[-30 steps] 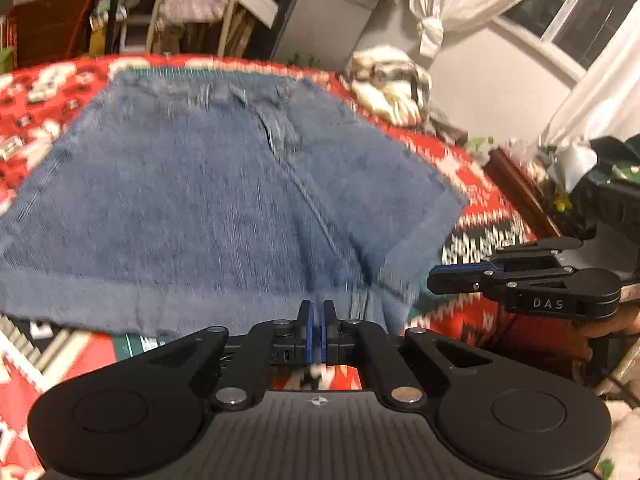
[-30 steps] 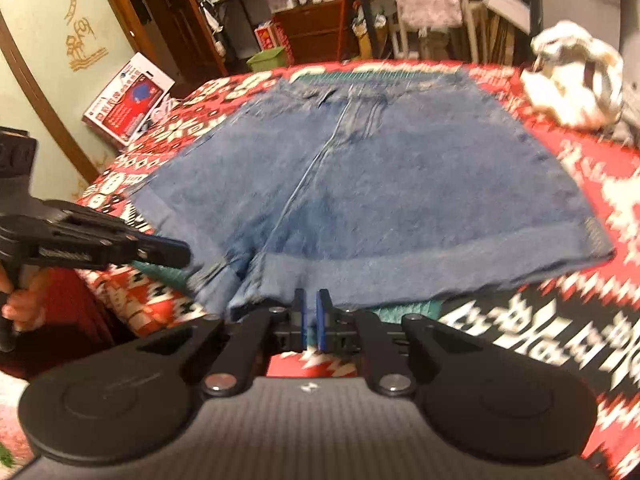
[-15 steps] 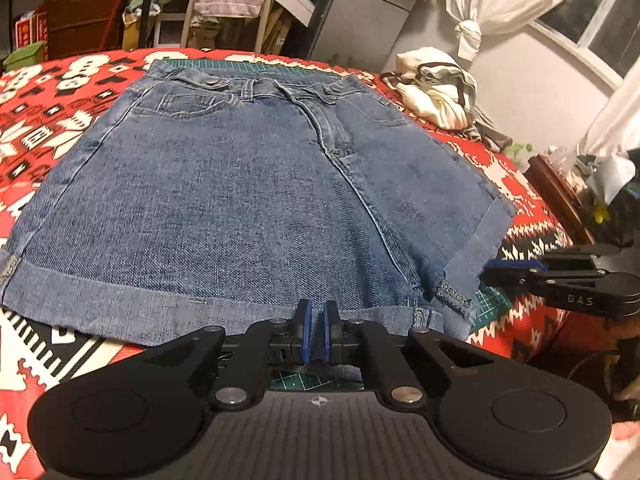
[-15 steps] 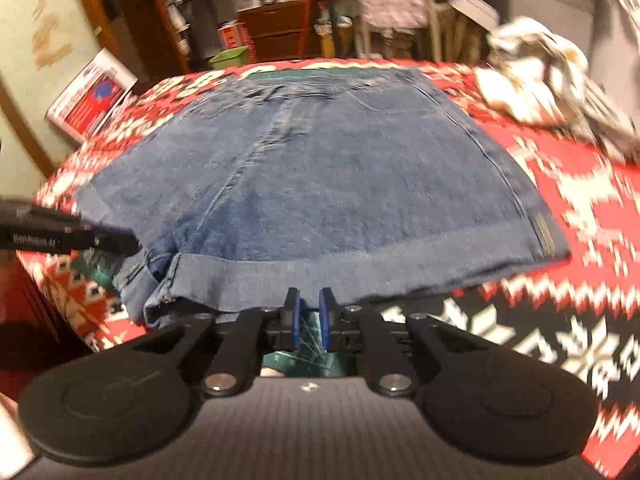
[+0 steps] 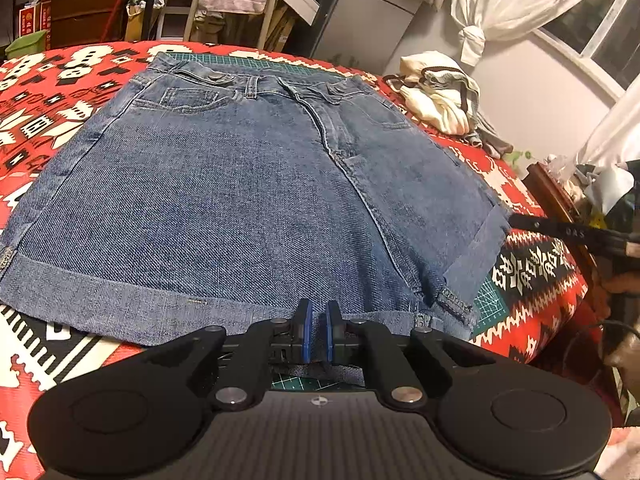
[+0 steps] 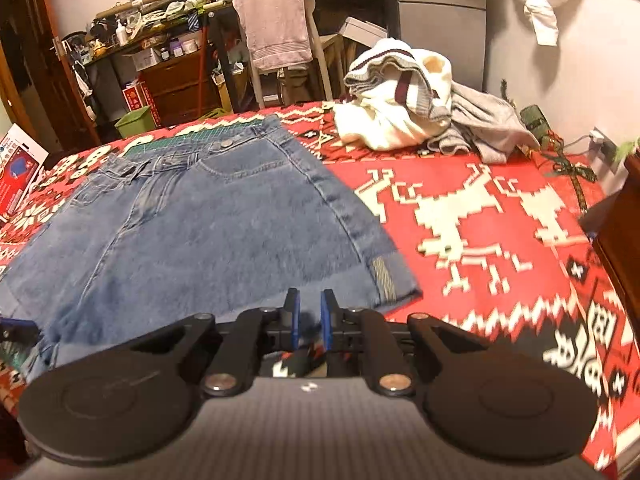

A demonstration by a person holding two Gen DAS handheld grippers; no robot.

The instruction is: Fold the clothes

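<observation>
Blue denim shorts (image 5: 248,200) lie flat on the red patterned blanket (image 5: 60,92), waistband far, cuffed hem near. My left gripper (image 5: 317,332) sits at the middle of the hem, shut on it, with denim showing between and under its fingers. Its blue tip (image 6: 16,326) shows at the far left of the right wrist view. My right gripper (image 6: 309,320) hovers at the hem near the right cuff (image 6: 388,280), jaws a narrow way apart, and blanket shows below them. In the left wrist view the right gripper (image 5: 516,220) points at the shorts' right side edge.
A heap of white and grey clothes (image 6: 412,108) lies on the blanket's far right. A green cutting mat (image 5: 490,304) peeks out under the shorts. A wooden piece of furniture (image 6: 624,240) stands at the right edge. A chair with a pink towel (image 6: 276,28) stands behind.
The shorts have settled flat after being shifted. The right gripper swung right, off the middle of the hem towards the right cuff, and its jaws parted a little. The left stays at the hem.
</observation>
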